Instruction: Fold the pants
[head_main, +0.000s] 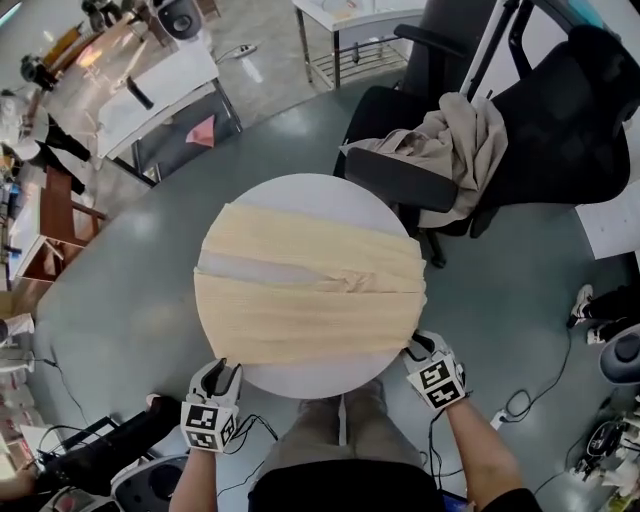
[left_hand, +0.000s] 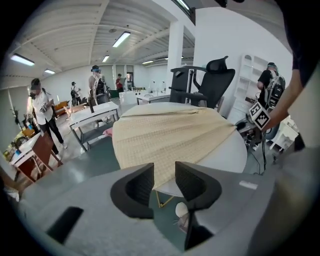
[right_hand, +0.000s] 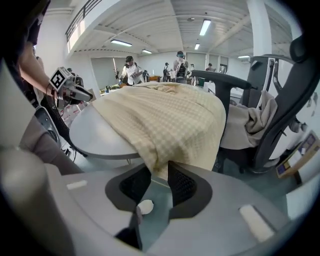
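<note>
Beige checked pants (head_main: 310, 290) lie spread across a round white table (head_main: 320, 380), their ends hanging over the left and right rims. My left gripper (head_main: 222, 368) is at the near left rim. In the left gripper view the pants (left_hand: 170, 132) droop over the table edge (left_hand: 230, 150) and their hem shows in the gap of that open gripper (left_hand: 164, 172). My right gripper (head_main: 418, 345) is at the near right corner of the cloth. In the right gripper view the hanging hem of the pants (right_hand: 165, 120) dips between the parted tips of that gripper (right_hand: 159, 172).
A black office chair (head_main: 560, 110) with a tan garment (head_main: 470, 150) draped on it stands just beyond the table on the right. Desks (head_main: 170, 90) are at the back left, cables (head_main: 520, 400) lie on the floor at the right, and people stand far off.
</note>
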